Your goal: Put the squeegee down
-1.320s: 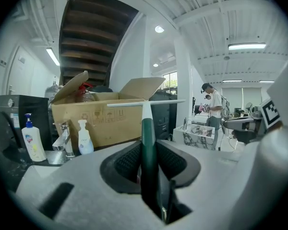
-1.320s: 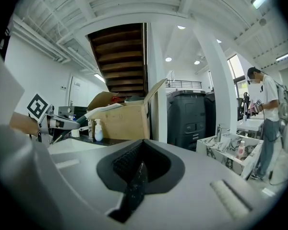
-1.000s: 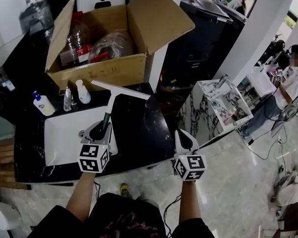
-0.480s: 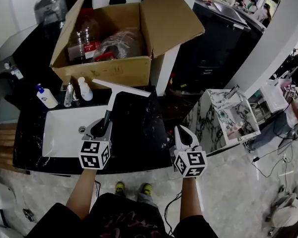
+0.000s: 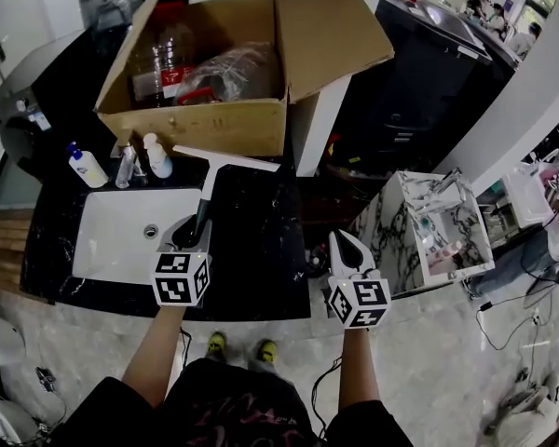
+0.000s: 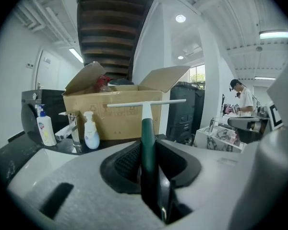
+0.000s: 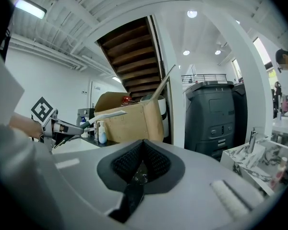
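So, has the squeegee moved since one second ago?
Yes, slightly: the squeegee has its right blade end nearer the cardboard box front.

Two grippers, left gripper (image 5: 194,231) and right gripper (image 5: 345,247): pale grey shells, black ribbed pads (image 7: 127,164), each backed by a white cube (image 5: 180,278) bearing black square markers. We wear a dark top (image 5: 233,408) with reddish print, and yellow-green shoes (image 5: 214,345).

left gripper (image 5: 192,235) clamped on dark green handle of squeegee (image 5: 225,158), white blade crosswise over black marbled counter (image 5: 261,250), near open cardboard box (image 5: 205,124). white sink (image 5: 112,259) at left, with pump bottle (image 5: 86,167), faucet (image 5: 126,164) and white bottle (image 5: 156,156) behind. right gripper (image 5: 345,247), jaws together, empty, beside counter's right edge.
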Tool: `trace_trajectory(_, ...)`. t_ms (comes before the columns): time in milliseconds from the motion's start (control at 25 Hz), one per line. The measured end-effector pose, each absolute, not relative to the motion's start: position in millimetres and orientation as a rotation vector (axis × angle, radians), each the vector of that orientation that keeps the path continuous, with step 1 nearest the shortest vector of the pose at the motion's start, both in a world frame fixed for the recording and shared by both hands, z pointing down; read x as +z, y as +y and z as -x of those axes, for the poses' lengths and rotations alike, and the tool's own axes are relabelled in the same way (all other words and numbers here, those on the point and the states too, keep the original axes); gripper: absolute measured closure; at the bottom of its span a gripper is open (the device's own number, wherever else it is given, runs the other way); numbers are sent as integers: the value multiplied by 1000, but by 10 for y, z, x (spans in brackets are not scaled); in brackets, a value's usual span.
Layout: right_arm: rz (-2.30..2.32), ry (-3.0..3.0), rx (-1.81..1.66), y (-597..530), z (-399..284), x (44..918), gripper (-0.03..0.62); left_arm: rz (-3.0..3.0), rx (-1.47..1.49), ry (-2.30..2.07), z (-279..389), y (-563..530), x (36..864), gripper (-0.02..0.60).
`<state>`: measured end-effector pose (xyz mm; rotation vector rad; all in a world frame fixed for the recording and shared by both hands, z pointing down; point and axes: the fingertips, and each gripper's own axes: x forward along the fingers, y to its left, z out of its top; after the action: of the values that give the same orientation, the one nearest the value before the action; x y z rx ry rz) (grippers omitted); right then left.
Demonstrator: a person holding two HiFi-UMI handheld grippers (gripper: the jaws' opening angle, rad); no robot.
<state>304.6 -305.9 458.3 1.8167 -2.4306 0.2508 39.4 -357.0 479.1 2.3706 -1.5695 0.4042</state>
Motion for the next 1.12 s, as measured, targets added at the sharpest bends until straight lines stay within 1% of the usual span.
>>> trace_trajectory(440,-1724,-2465,316,-3243,-2968,4859,580,-2241,457,-1595,-426,-3697,5149,480)
trace_trajectory(880,-1701,-2428,380,-3284,-3024,5189,580,-2107,512,-1564,-466,-3692,5697,479)
trace_trajectory(1120,-1693,-2403,426,-3296,-3062,5396,580,-2059,622,-1554,-454,-3688,5984,479)
